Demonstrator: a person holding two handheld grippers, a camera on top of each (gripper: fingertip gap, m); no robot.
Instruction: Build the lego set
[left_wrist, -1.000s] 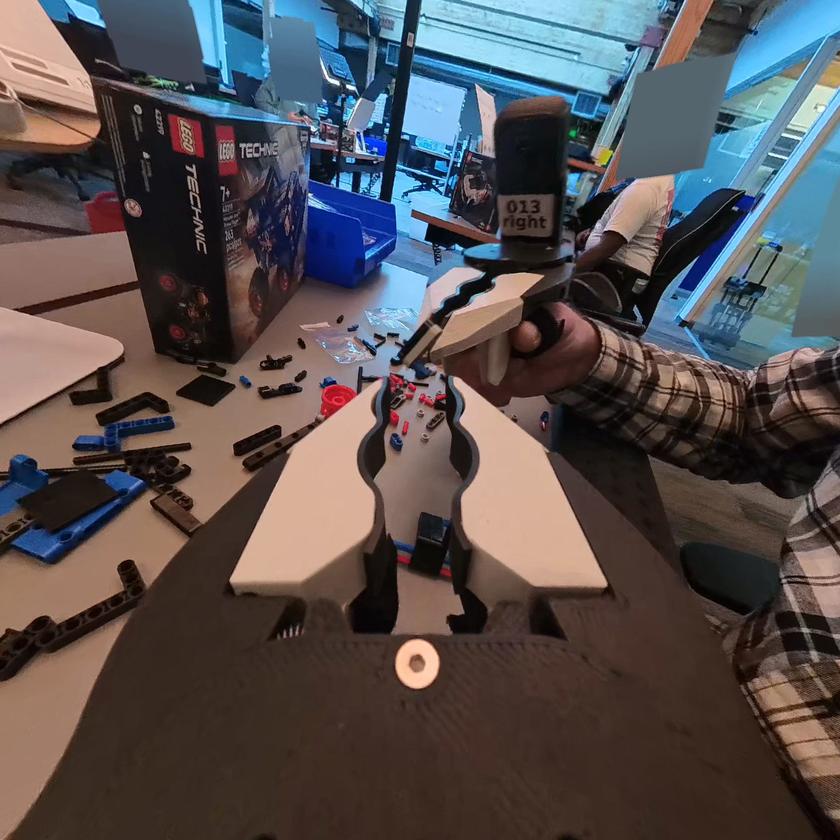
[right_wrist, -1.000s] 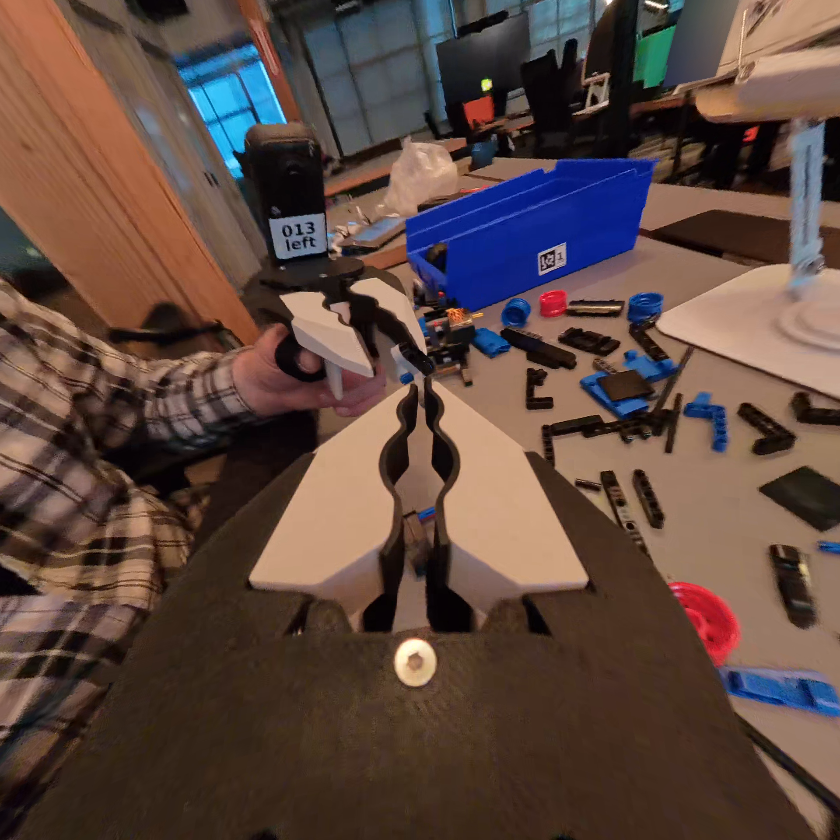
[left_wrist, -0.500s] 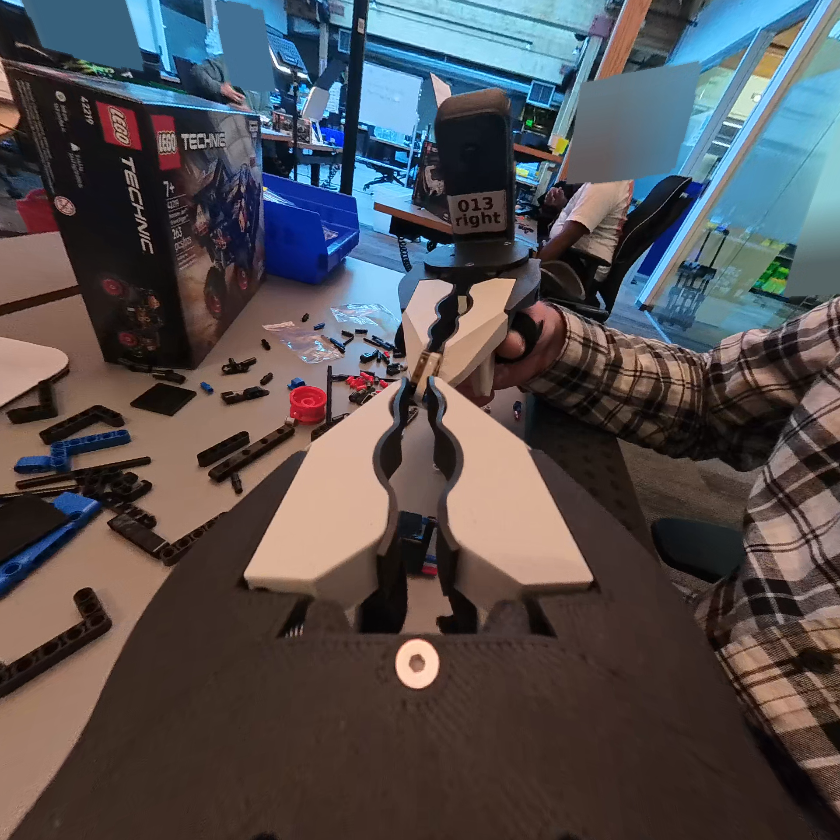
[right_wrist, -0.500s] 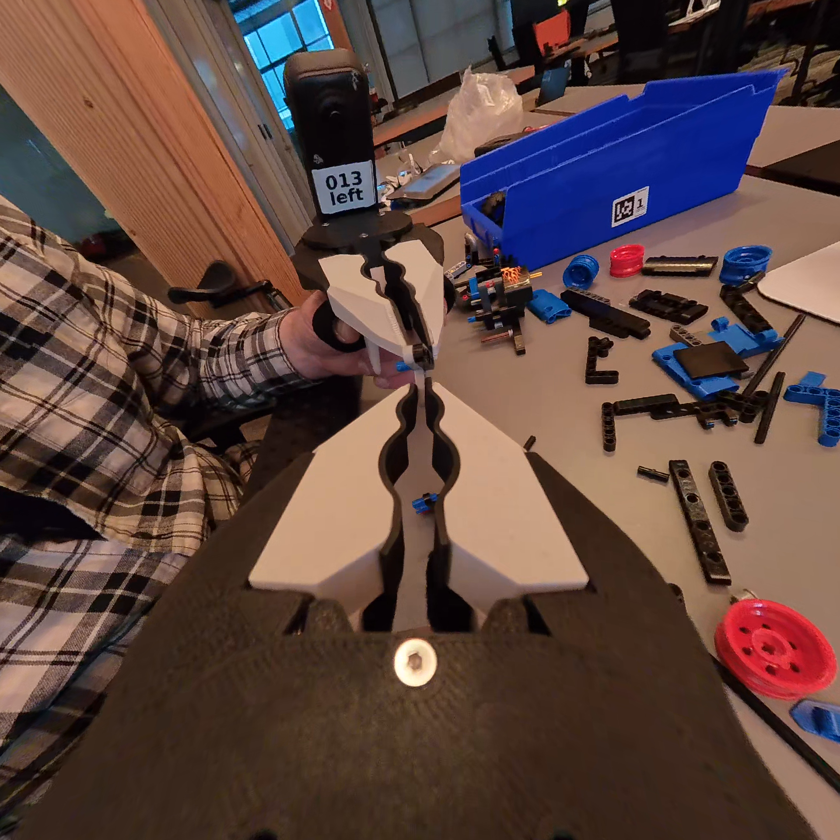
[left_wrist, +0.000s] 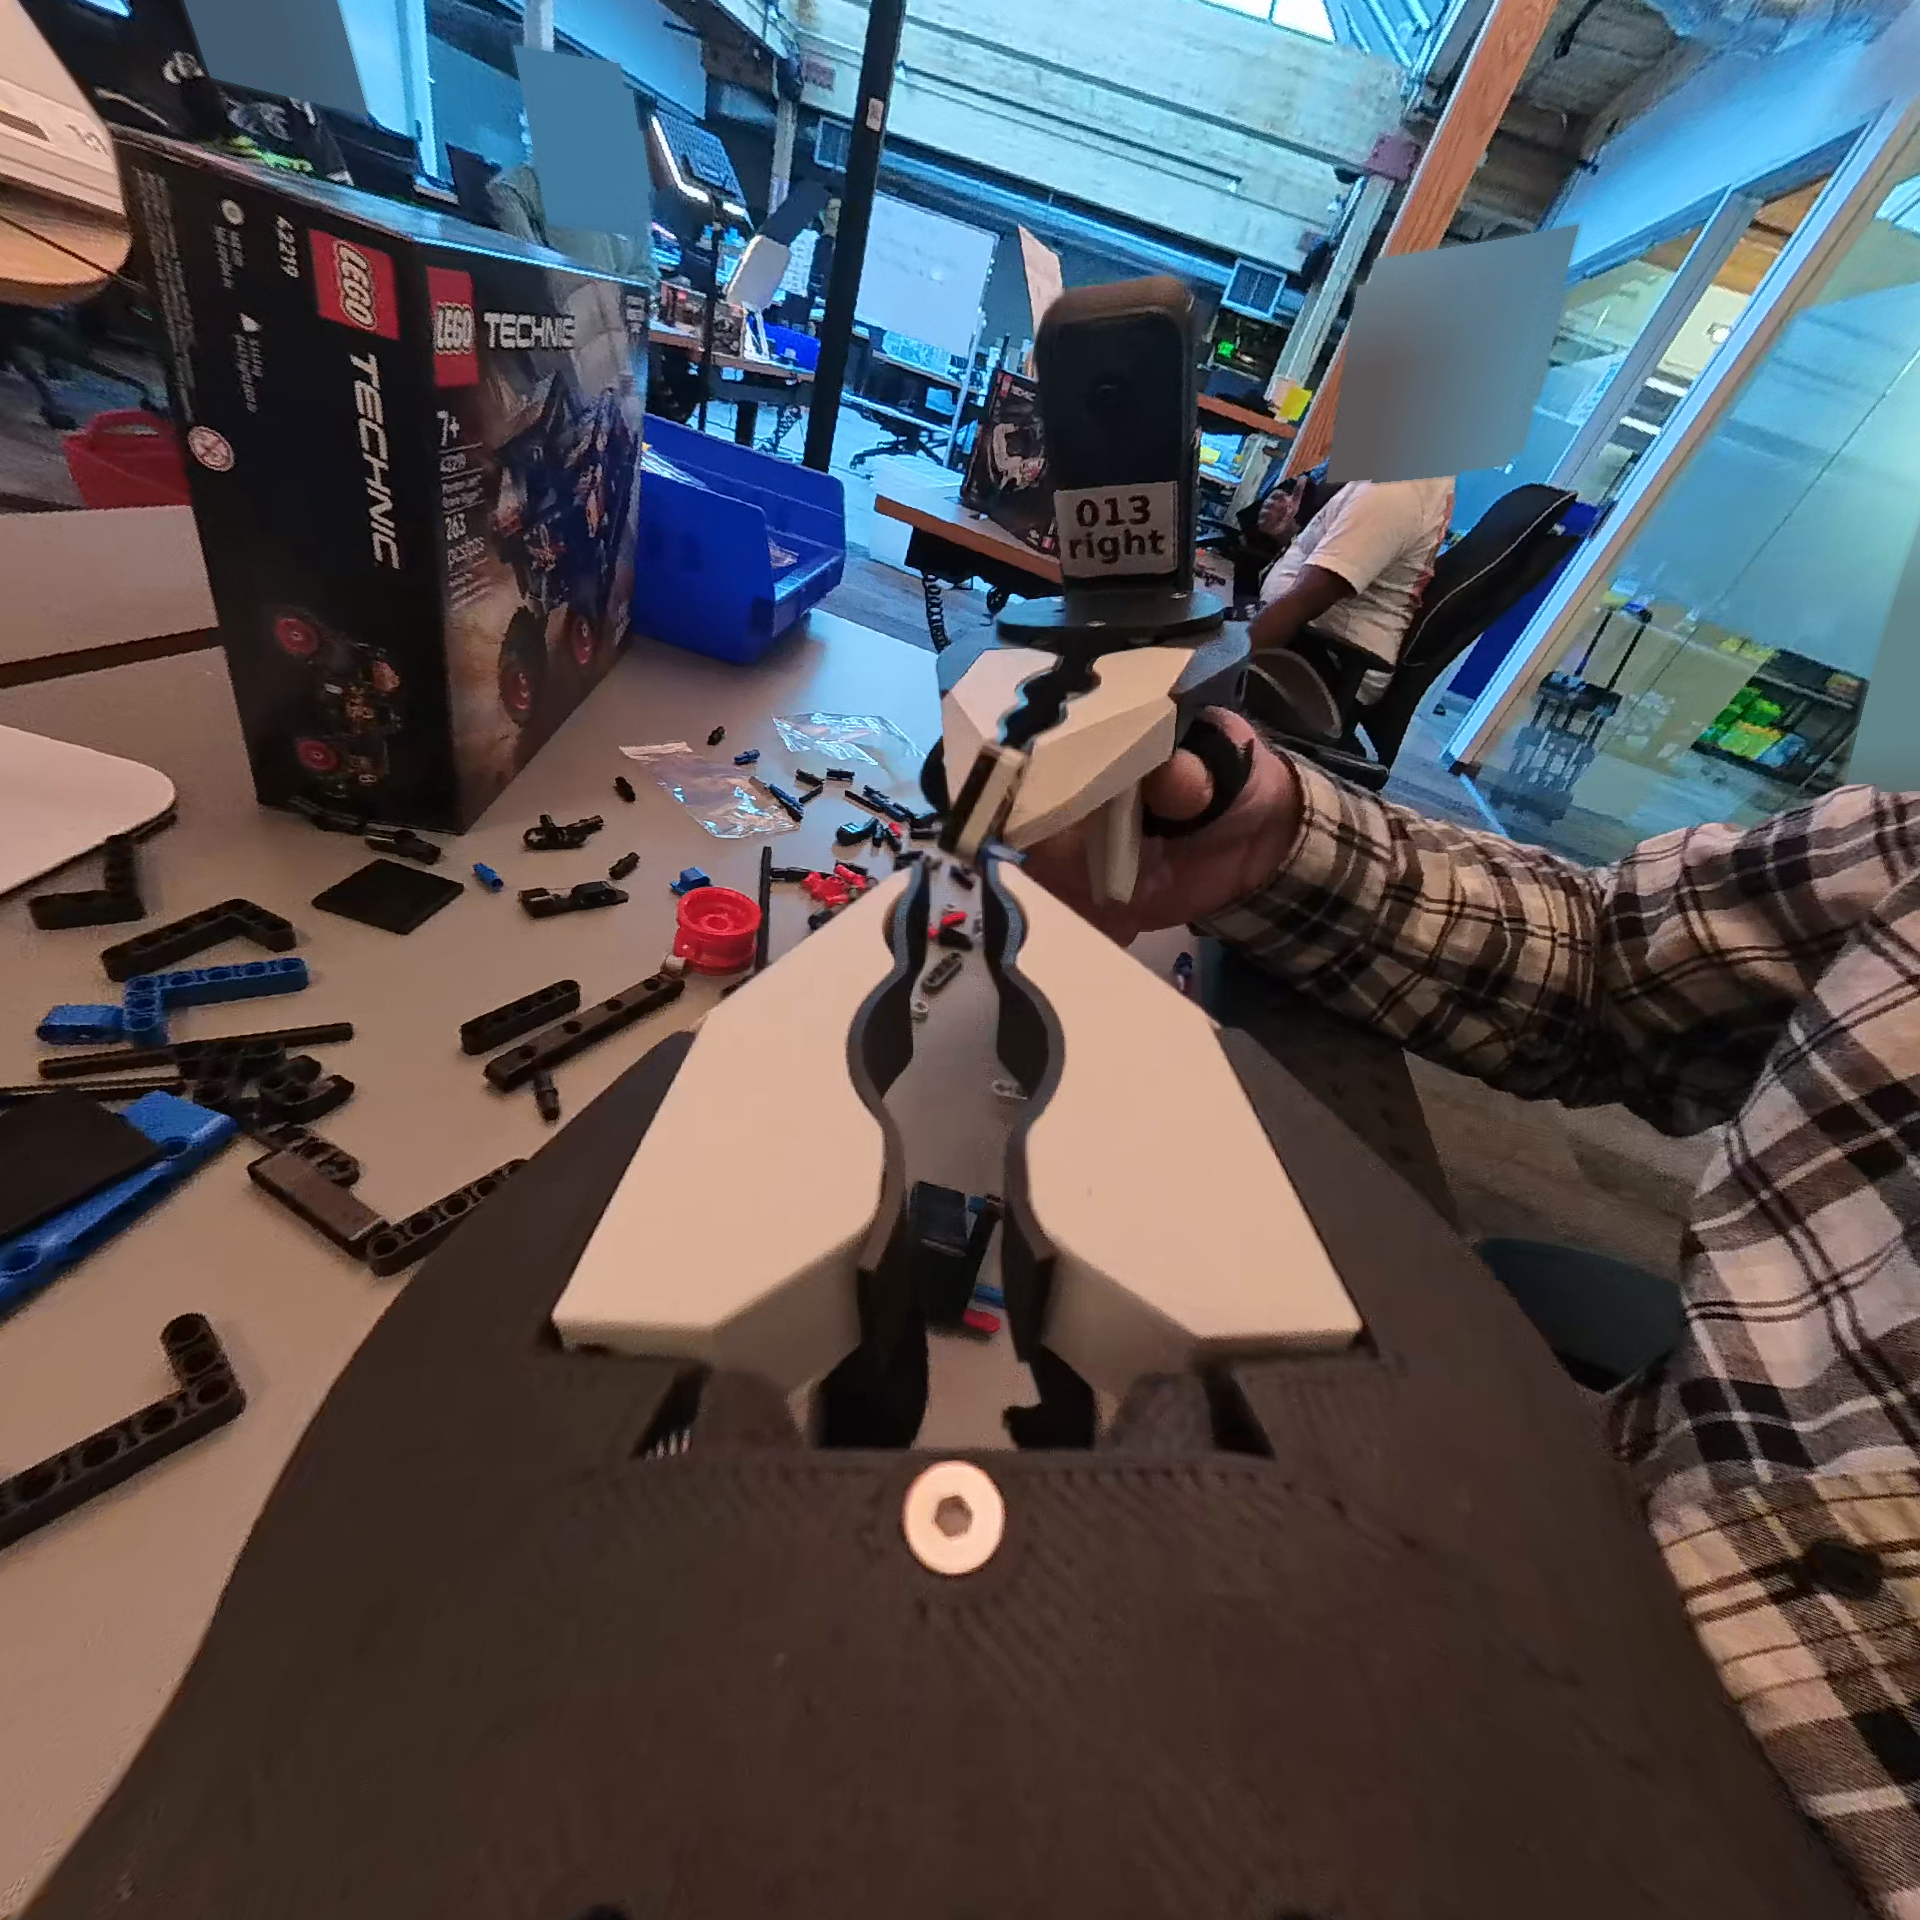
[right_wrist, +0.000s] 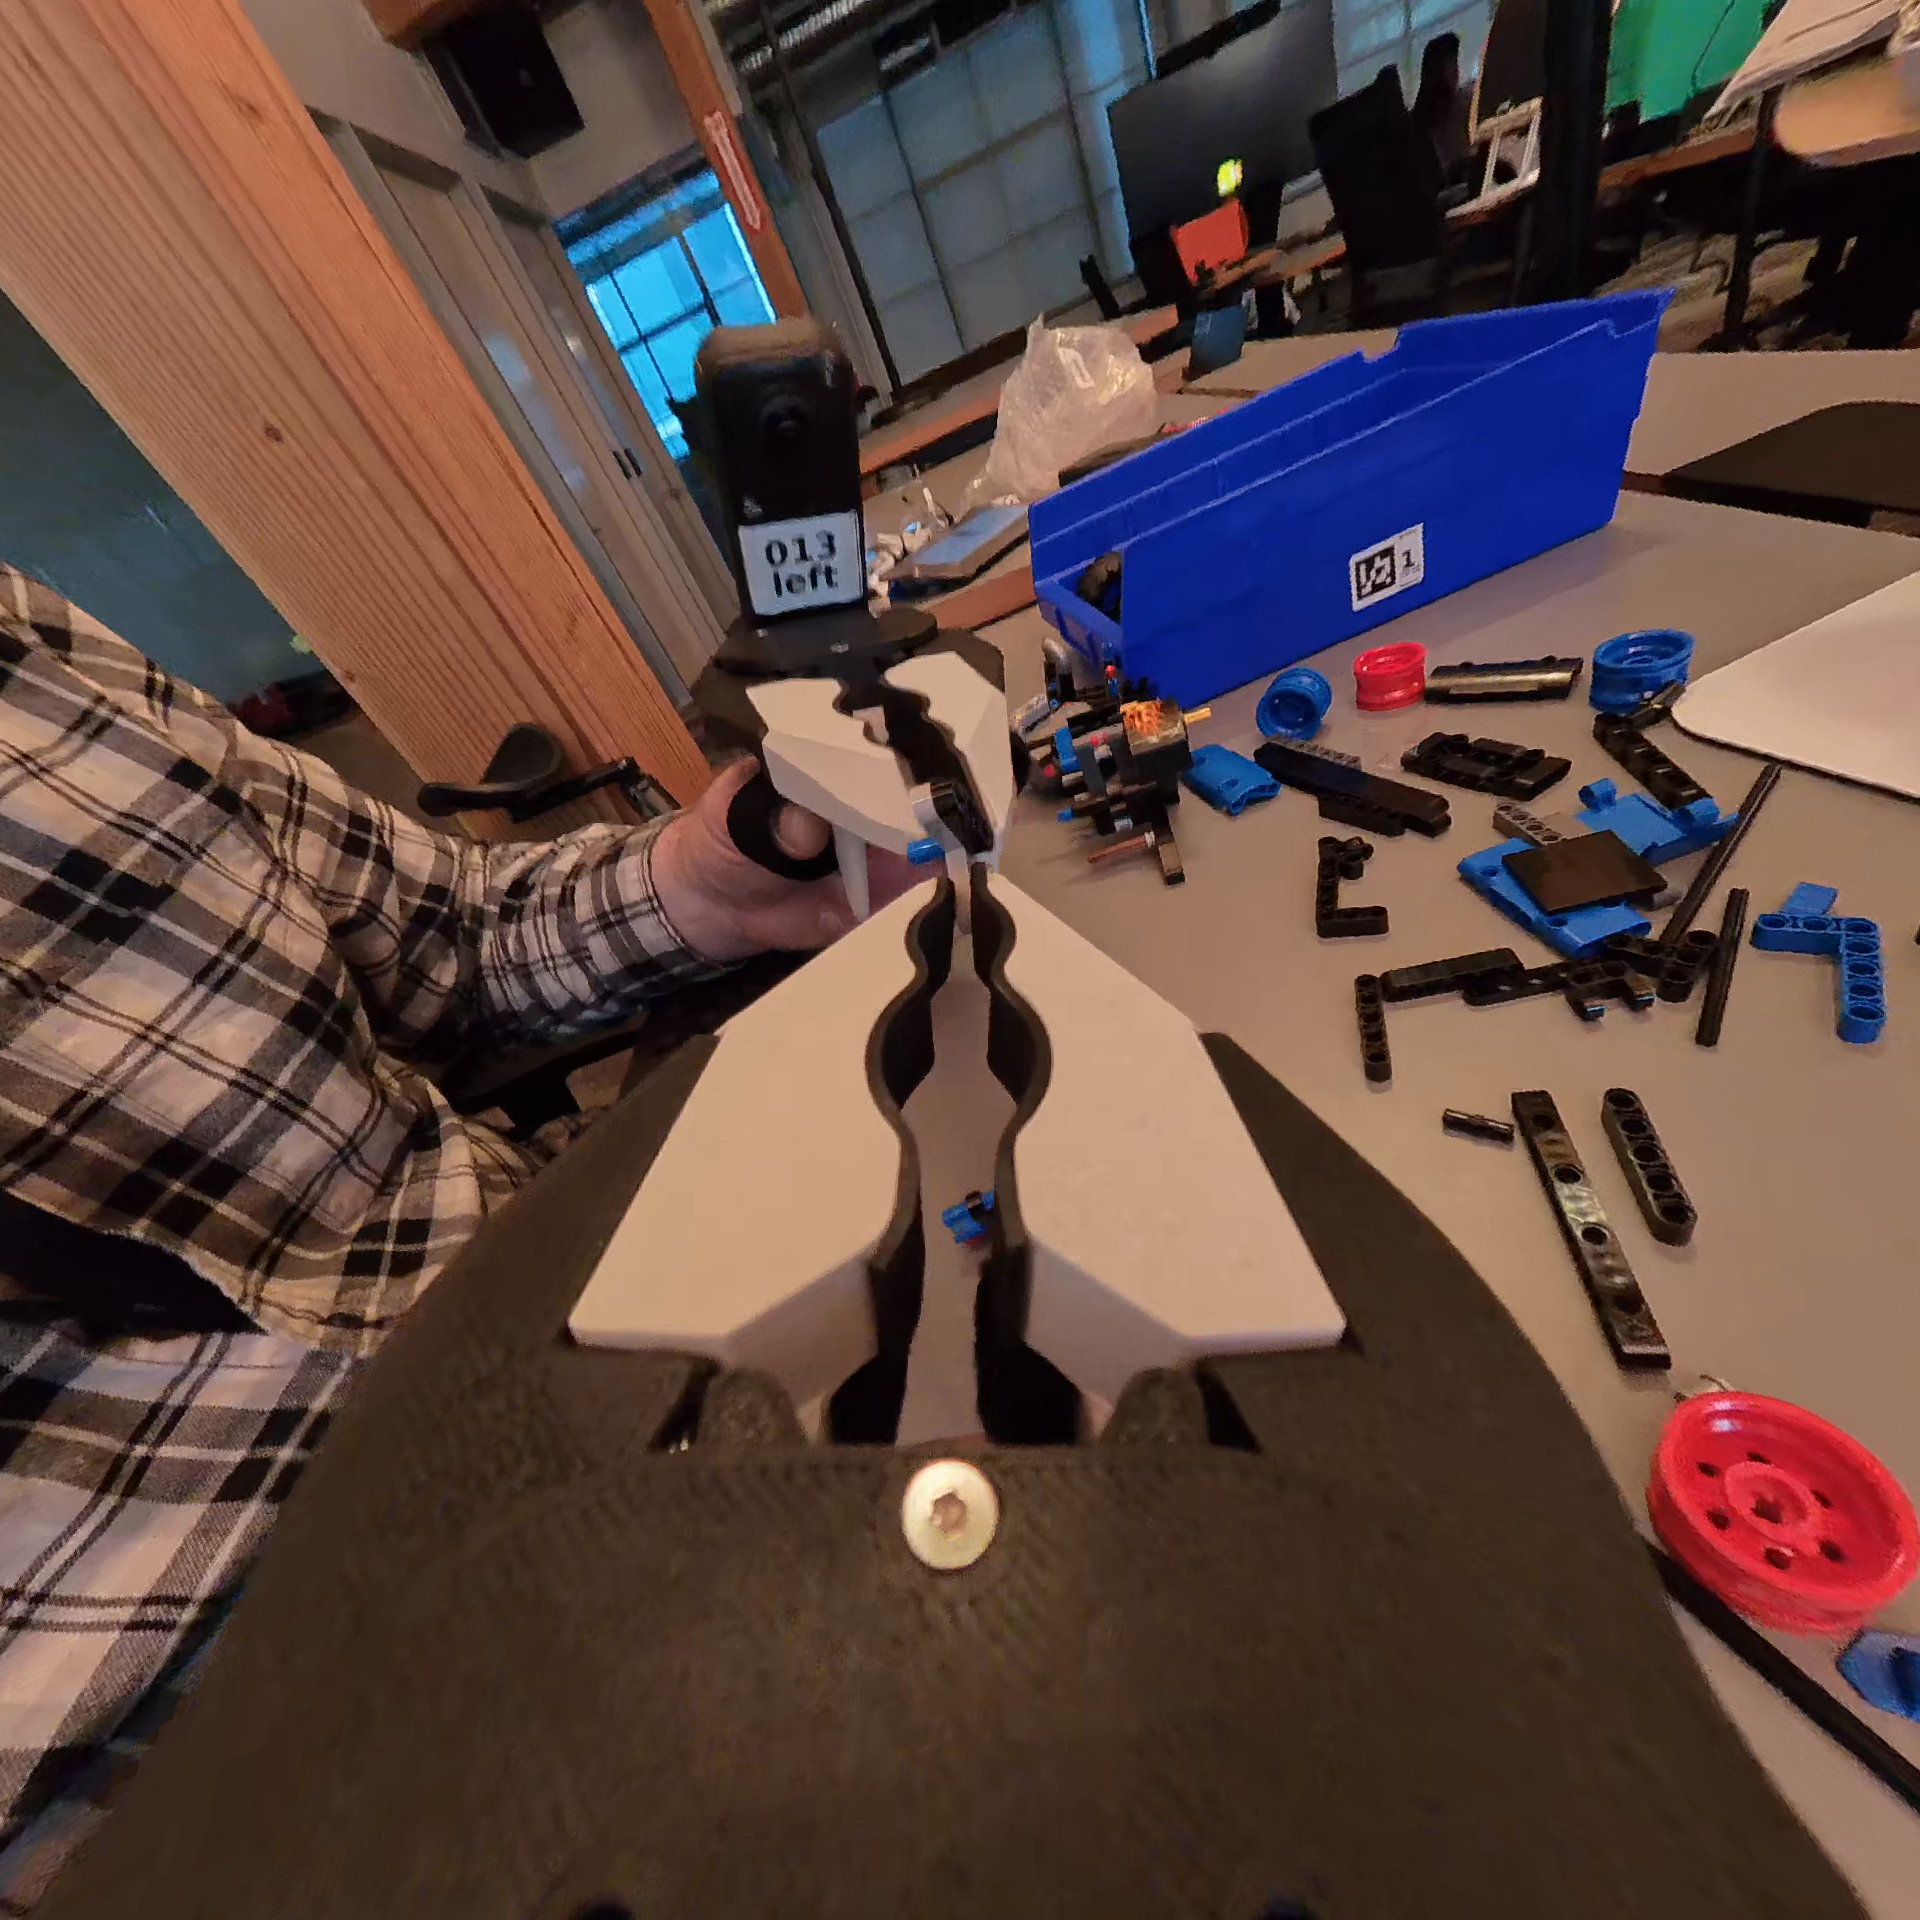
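Note:
My right gripper is shut on a small flat white piece that carries a black beam and a blue pin. The same piece shows at the right gripper's tip in the left wrist view. My left gripper meets it tip to tip, above the table. Its fingers stand a little apart just below the piece's lower end, with the table showing between them. The blue pin lies against one fingertip. The left gripper also shows in the right wrist view.
A half-built black and blue model stands by a blue bin. Loose black and blue beams, red wheels and small pins cover the table. The set's box stands at the back left. A person sits beyond the table. Less than 4 cm separates the two grippers' tips.
My left gripper went from wide open to nearly shut at the piece's end, then opened a little. Both grippers drew tip to tip. The right gripper kept its hold.

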